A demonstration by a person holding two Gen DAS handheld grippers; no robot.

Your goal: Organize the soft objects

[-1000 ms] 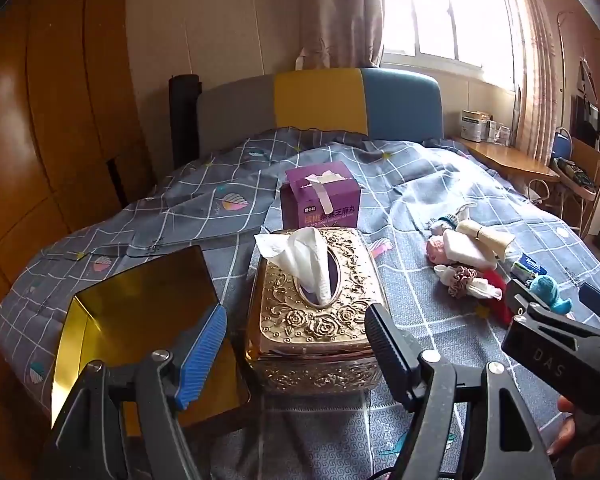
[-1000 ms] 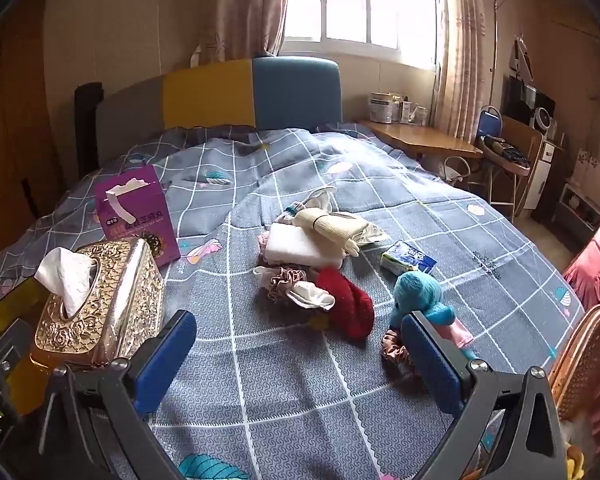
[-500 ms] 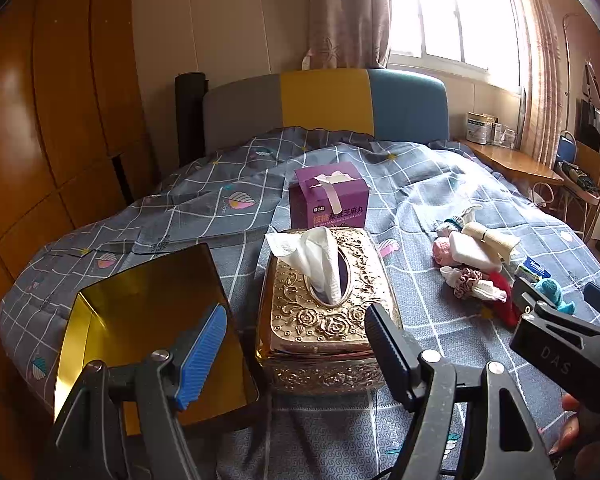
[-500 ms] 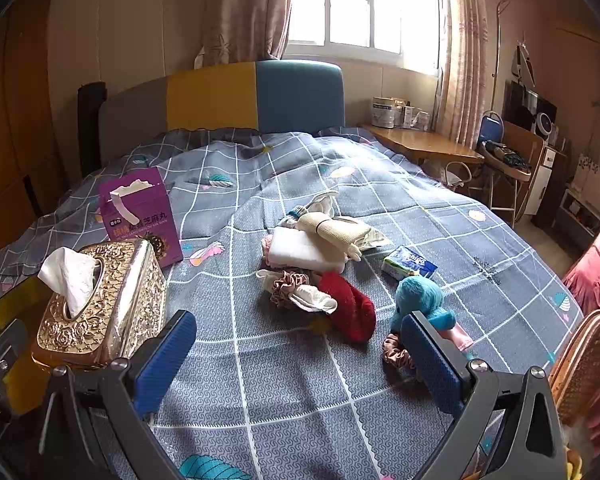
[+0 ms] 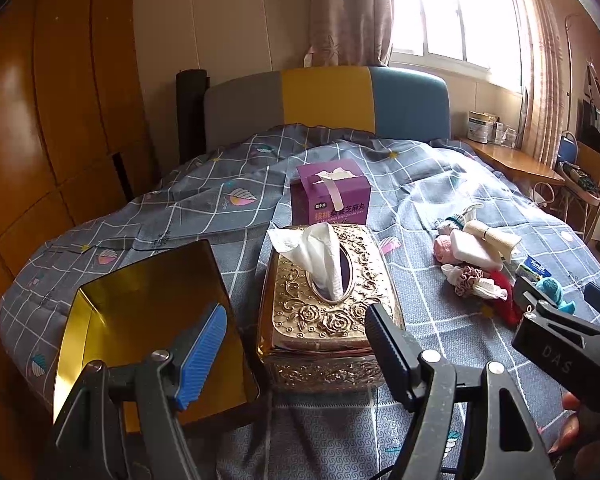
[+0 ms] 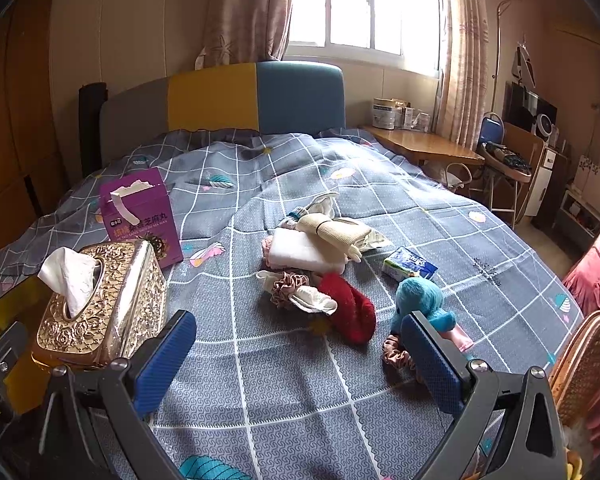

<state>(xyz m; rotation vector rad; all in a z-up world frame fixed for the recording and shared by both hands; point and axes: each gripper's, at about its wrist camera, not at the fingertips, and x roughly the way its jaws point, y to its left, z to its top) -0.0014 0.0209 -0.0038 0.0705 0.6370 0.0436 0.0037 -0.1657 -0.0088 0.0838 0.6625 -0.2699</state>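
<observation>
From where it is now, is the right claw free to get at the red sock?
Probably yes. The right claw is open and empty, and the red sock lies on bare bedspread just ahead. Only a white cloth piece overlaps the sock's far end.

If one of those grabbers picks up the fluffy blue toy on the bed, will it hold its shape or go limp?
The blue plush toy looks fuzzy and stuffed, so it would probably squash between the pads and spring back. It seems light for its bulk. Its rounded body lies loosely on the quilt, so a push would likely tumble it.

pink scrunchie (image 6: 396, 356) half behind finger, gold tray (image 6: 4, 312) cropped
</observation>
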